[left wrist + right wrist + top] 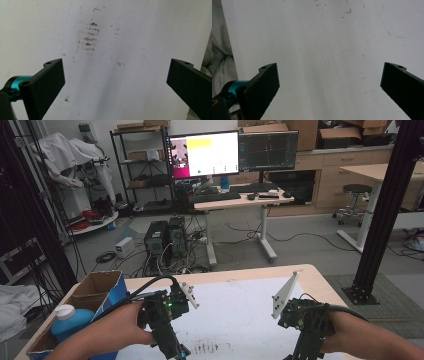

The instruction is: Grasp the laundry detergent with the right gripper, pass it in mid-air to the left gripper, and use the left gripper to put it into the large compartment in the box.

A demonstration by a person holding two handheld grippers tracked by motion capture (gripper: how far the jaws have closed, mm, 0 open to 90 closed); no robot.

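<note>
My left gripper [115, 82] is open, its two black jaws wide apart over a white sheet [140, 30] with nothing between them. Brown smudges [90, 37] mark the sheet just ahead of it. My right gripper [329, 85] is open as well and empty, over a bare part of the same sheet [324, 37]; a faint blue pen arc [397, 35] lies ahead to its right. In the high view a hand [115, 332] holds the left gripper near the table's front left. The other hand [360, 337] holds the right gripper at the front right.
A cardboard box [95, 290] stands at the table's left edge with a blue bottle [70, 322] with a white cap in it. The white sheet [235, 310] covers most of the wooden table [310, 272]. A black frame post [385, 210] rises at the right.
</note>
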